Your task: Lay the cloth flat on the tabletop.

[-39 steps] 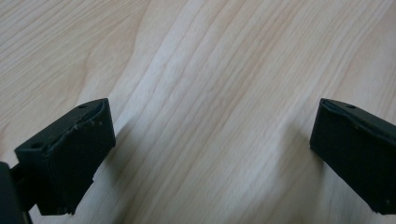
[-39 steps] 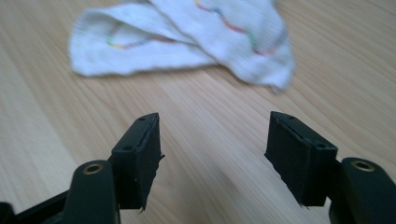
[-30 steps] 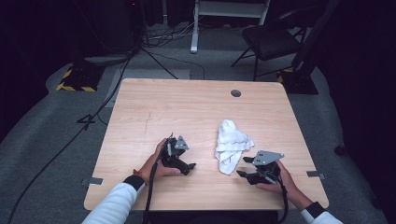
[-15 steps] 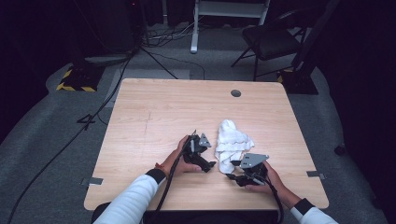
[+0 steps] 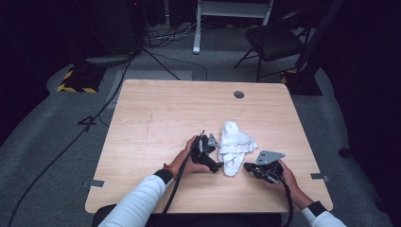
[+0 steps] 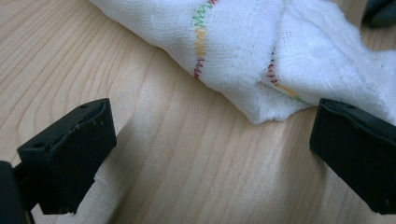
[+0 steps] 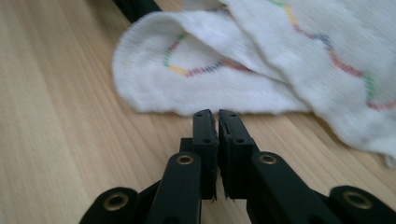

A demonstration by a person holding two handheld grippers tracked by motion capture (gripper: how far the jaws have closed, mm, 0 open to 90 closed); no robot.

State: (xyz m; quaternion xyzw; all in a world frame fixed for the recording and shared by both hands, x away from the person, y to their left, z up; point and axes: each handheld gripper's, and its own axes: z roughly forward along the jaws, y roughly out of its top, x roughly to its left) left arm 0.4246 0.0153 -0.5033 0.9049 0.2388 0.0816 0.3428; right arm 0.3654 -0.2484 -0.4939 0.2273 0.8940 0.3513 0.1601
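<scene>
While both forearms come in over the near edge of the wooden surface (image 5: pixel 156 118), a crumpled white cloth (image 5: pixel 235 145) lies between the two grippers, nearer that edge than the far one and a little toward the right side. It is a soft woven cloth with a zigzag line of coloured stitching in green, yellow, red and blue running along its hem, and it is bunched and folded over itself rather than spread flat.

The left gripper (image 5: pixel 213 161) sits just beside the cloth's left side, held by the person's left hand (image 5: pixel 187 161), a white sleeve (image 5: pixel 137 205) behind it. In the left gripper view its jaws stand wide apart, one at each lower corner of the frame, with bare wood between them and a folded corner of the cloth (image 6: pixel 275 56) lying just ahead of the gap; nothing is held between them.

The right gripper (image 5: pixel 249 167) rests low near the cloth's near right corner, its grey three-cornered plate (image 5: pixel 268 157) on top and the right hand (image 5: pixel 282 176) behind. In the right gripper view its jaws are pressed almost together, only a thin slit between them, with their tips right at the rounded hem of the cloth (image 7: pixel 187 79). They have hold of nothing.

A dark round grommet hole (image 5: pixel 239 94) sits near the far edge.
</scene>
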